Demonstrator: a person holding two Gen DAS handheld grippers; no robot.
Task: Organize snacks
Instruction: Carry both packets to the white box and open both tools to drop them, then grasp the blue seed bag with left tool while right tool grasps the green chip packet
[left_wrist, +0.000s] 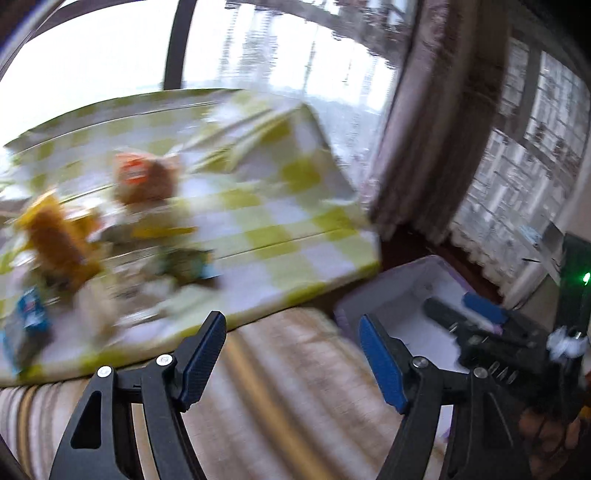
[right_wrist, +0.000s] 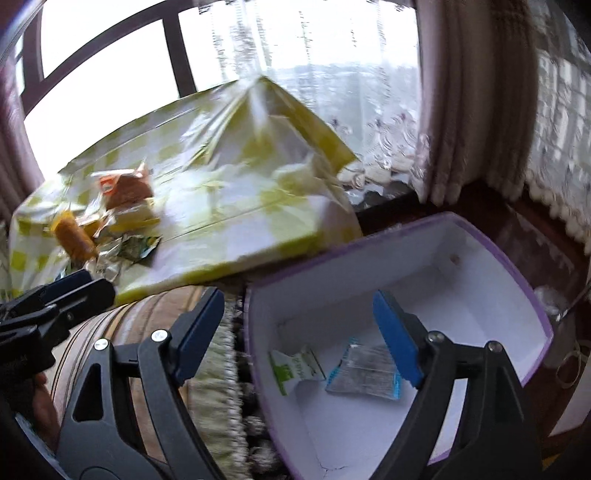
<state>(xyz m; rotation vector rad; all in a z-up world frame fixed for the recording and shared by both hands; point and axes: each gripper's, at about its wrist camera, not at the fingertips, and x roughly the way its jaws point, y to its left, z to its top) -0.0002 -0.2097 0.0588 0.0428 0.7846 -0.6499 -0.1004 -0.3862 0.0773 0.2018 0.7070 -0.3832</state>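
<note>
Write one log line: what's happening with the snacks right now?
left gripper: open, empty | right gripper: open, empty | box: two packets inside | snacks: on table

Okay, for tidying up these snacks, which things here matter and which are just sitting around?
For the job:
- snack pile on the checked table
- purple-rimmed box
- green-and-white packet and clear blue-edged packet lying in the box
- left gripper and right gripper, both open and empty

Just lying about:
- curtains
- window
- striped cushion
</note>
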